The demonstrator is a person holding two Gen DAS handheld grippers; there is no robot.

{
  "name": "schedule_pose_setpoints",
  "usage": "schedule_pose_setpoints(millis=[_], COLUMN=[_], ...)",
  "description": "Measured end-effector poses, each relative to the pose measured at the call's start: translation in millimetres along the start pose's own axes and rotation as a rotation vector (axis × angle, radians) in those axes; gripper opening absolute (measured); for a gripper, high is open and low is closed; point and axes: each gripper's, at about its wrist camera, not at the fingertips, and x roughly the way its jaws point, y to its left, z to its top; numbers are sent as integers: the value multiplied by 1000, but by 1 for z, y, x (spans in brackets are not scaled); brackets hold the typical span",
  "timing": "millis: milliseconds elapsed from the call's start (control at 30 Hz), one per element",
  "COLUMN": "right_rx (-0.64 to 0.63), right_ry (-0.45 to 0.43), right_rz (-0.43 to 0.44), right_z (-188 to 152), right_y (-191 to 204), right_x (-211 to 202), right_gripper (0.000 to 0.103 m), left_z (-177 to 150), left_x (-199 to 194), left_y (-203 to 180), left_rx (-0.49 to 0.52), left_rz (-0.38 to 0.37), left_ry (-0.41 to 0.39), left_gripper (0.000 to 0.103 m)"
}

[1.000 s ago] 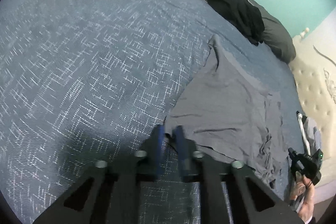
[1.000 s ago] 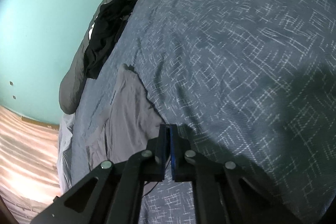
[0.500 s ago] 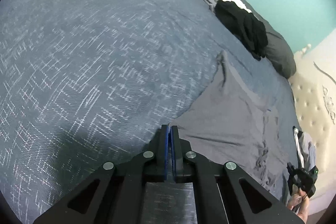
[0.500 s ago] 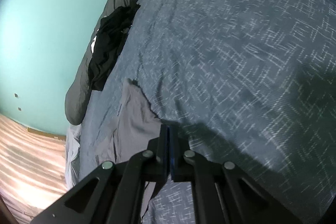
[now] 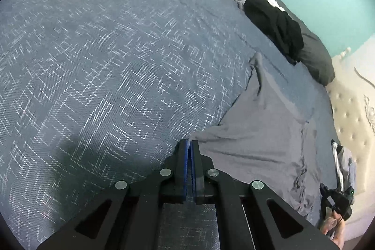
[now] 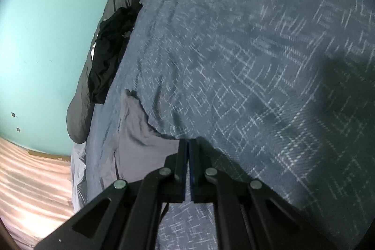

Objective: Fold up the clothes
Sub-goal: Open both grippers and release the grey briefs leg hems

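Grey garment [image 5: 262,130] edge in both closed tongs (open bedspread [image 5: 105,62] beyond).

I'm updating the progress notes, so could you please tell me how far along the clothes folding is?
Done: nothing looks folded; the grey garment lies spread and wrinkled on the bed. In hand: the left tool and right tool are each shut at an edge of it. Left: folding it, then the black garment heaped by the pillow.
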Motion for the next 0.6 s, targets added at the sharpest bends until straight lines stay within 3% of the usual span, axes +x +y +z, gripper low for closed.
schedule_pose_setpoints(millis=[167,367,467,533,567,600], right_rx=[0,6,-37,-62,-64,-66], right_ry=[21,39,21,4,-2,-3], right_rz=[2,-23,-80,-112,-107,-99], right_z=[2,4,4,4,4,3], right_y=[0,1,8,11,11,11], right_x=[2,4,0,-5,-9,-13], right_gripper=[2,3,4,5,10,24], left_z=[1,3,2,0,-1,-3], left_x=[2,1,-4,-11,-17,-21], left_y=[-9,-8,-7,-5,-5,-3], left_rx=[58,40,39,33,34,30], left_rz=[40,22,9,9,10,10], left_ry=[1,4,3,-8,-17,-22], left_gripper=[3,4,15,27,29,33])
